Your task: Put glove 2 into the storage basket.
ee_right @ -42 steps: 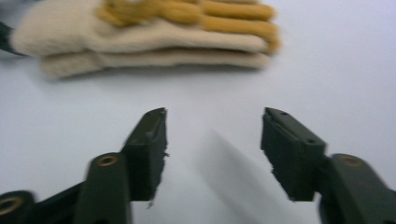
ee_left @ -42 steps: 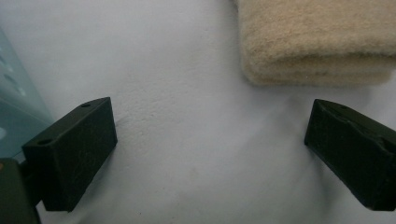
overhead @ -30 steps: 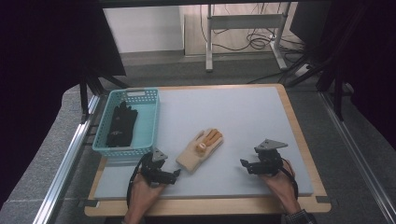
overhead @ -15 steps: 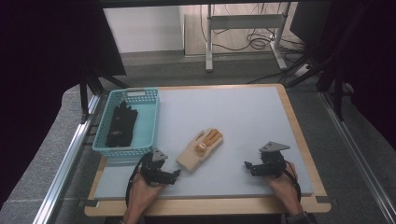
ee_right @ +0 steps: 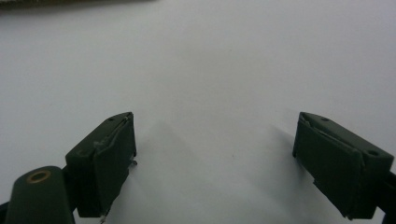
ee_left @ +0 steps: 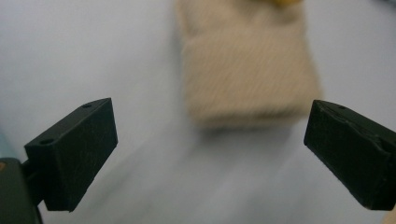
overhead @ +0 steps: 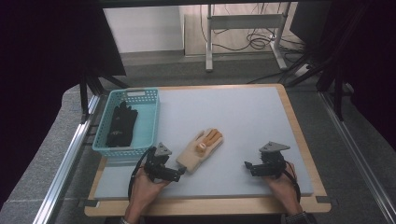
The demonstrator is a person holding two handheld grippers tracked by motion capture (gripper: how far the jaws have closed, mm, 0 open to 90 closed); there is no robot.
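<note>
High view first, from your side of the table: your left gripper sits at the near edge of the grey mat, and its tips point at the cuff end of the beige glove, which lies just in front of them. Your right gripper rests well apart from the glove, on the right side of the mat, so the left hand is clearly the nearer one.

In the left gripper view the jaws are spread wide with nothing between them. The beige cuff lies ahead of the gap and a little toward the right jaw, not yet inside it. In the right gripper view the jaws are also fully spread, having just been opening, and between them is only bare mat.

The long axis of the glove runs diagonally: the cuff is near you and to the left, and the orange fingertips point away from you and to the right. I judge that the coming move turns on this: the cuff is the end that faces your left jaws, so a short push forward, slightly to the right, should bring it between them.

Farther away, on the left of the mat, stands the blue basket with a black glove lying inside it.
</note>
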